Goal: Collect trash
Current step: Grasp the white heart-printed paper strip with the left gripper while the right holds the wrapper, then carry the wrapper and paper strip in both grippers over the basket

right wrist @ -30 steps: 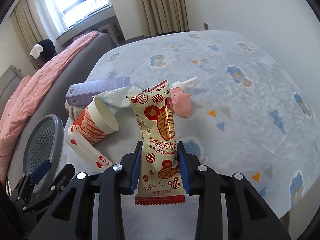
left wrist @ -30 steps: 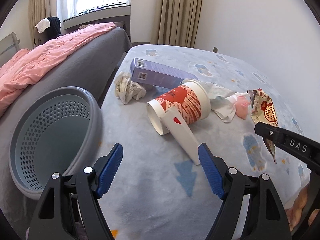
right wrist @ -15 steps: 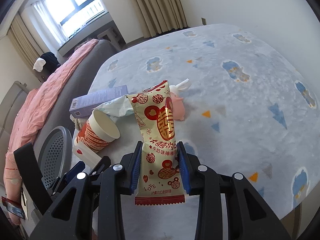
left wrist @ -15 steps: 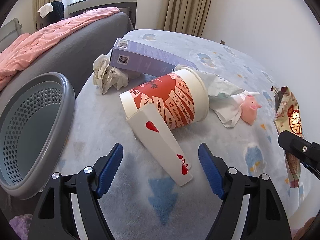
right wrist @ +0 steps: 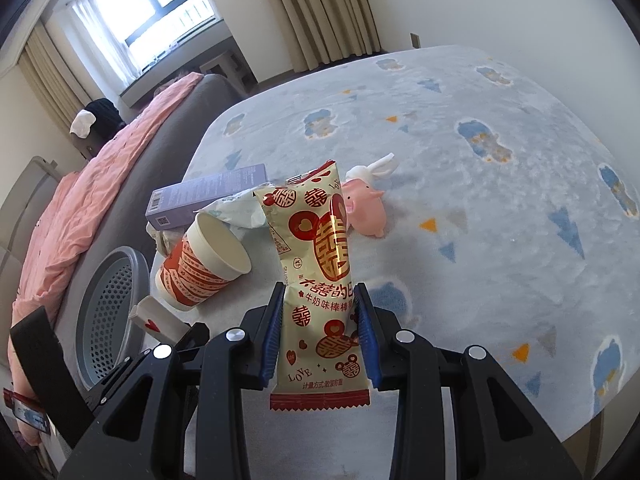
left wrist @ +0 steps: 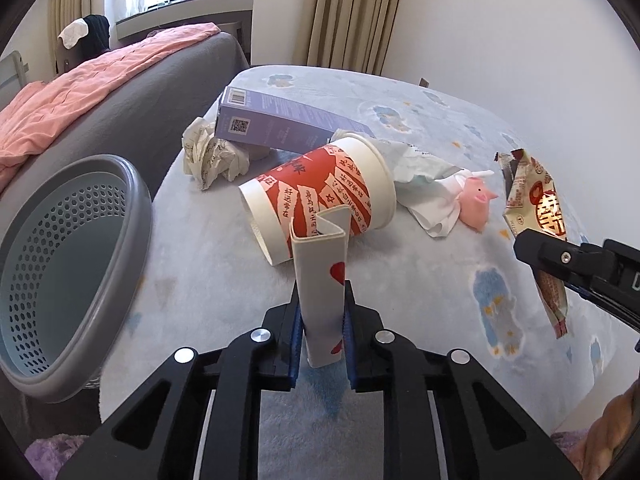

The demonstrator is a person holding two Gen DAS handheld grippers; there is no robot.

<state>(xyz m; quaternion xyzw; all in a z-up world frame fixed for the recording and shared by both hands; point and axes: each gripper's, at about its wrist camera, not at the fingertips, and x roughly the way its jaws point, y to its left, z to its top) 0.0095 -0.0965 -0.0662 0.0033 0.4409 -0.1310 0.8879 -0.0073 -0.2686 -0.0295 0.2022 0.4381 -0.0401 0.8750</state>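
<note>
While its jaws have just been closing, the left gripper (left wrist: 322,326) now pinches a bent white card with red hearts (left wrist: 322,280) between its blue pads, the card standing up from them. The right gripper (right wrist: 319,330) clamps the lower part of a cream and red snack wrapper (right wrist: 316,276), which rises upright between its pads.

Just past the card a red and white paper cup (left wrist: 320,196) lies on its side on the pale blue patterned bedspread (left wrist: 400,272). Behind the cup, touching its rim, sits crumpled pale plastic (left wrist: 416,168); a small pink pig toy (left wrist: 476,202) rests to the right of the cup. A purple box (left wrist: 280,124) lies beyond the cup, with a crumpled paper ball (left wrist: 212,154) at the box's near end. Left of the cup, off the bed's edge, stands a grey perforated basket (left wrist: 132,200).
</note>
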